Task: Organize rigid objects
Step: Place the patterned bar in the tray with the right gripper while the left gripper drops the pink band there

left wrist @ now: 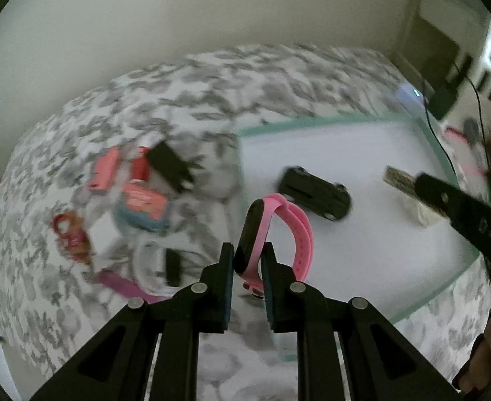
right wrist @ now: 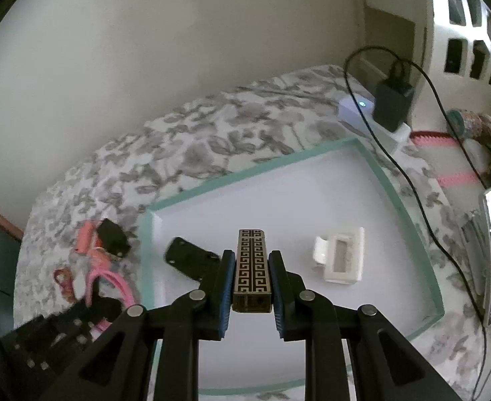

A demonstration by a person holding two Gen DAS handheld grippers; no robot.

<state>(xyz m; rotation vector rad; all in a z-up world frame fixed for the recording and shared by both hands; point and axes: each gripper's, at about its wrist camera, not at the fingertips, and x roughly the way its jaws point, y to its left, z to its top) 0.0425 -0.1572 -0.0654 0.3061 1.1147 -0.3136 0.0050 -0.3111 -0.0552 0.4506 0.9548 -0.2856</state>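
My left gripper [left wrist: 248, 255] is shut on a pink smart band [left wrist: 272, 234] with a black face, held over the left edge of a white tray with a teal rim [left wrist: 312, 122]. My right gripper [right wrist: 252, 264] is shut on a gold and black patterned box [right wrist: 252, 267], held above the same tray [right wrist: 245, 170]. A black rectangular object [left wrist: 315, 192] lies in the tray; it also shows in the right wrist view [right wrist: 188, 257]. A white clip-like piece [right wrist: 340, 255] lies in the tray on the right. The right gripper with its box [left wrist: 400, 178] shows at the right of the left wrist view.
On the floral bedspread [left wrist: 178, 100] left of the tray lie several loose items: a pink bar [left wrist: 103, 168], a black adapter [left wrist: 170, 165], a red-blue box [left wrist: 143, 209], a red ring toy [left wrist: 68, 230]. A charger and cable [right wrist: 392, 100] sit at the back right.
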